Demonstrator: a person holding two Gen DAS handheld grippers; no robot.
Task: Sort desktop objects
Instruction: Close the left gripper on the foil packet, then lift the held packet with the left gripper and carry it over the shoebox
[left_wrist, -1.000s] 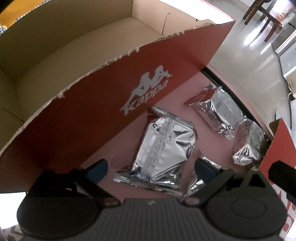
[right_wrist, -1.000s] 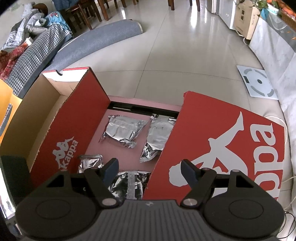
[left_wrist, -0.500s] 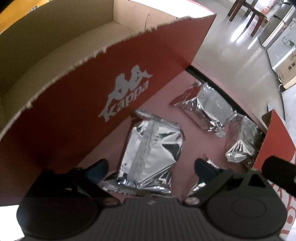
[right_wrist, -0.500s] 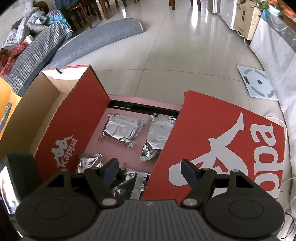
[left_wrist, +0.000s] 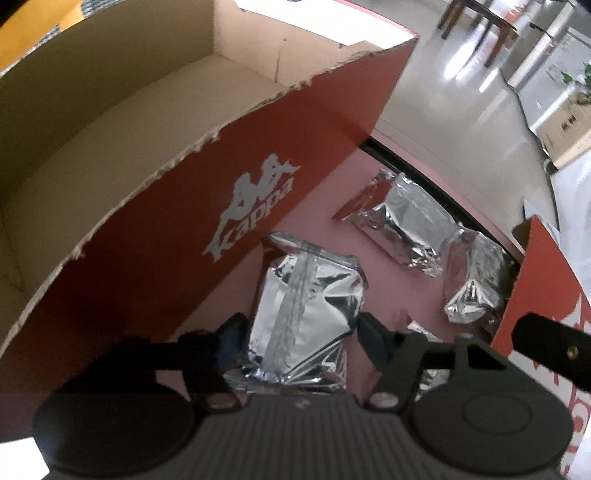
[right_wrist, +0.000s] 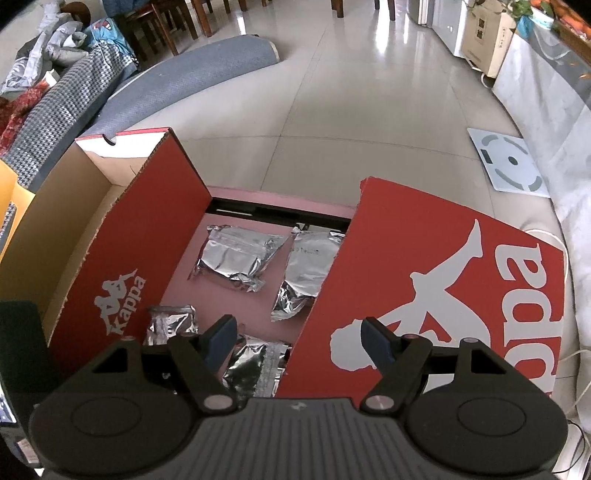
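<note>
While left tongs close round a foil pouch, right tongs released, white "Kappa" on red box.

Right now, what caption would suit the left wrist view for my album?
Left gripper closing its jaws around a silver foil packet lying on a pink surface beside an open red shoebox.
</note>
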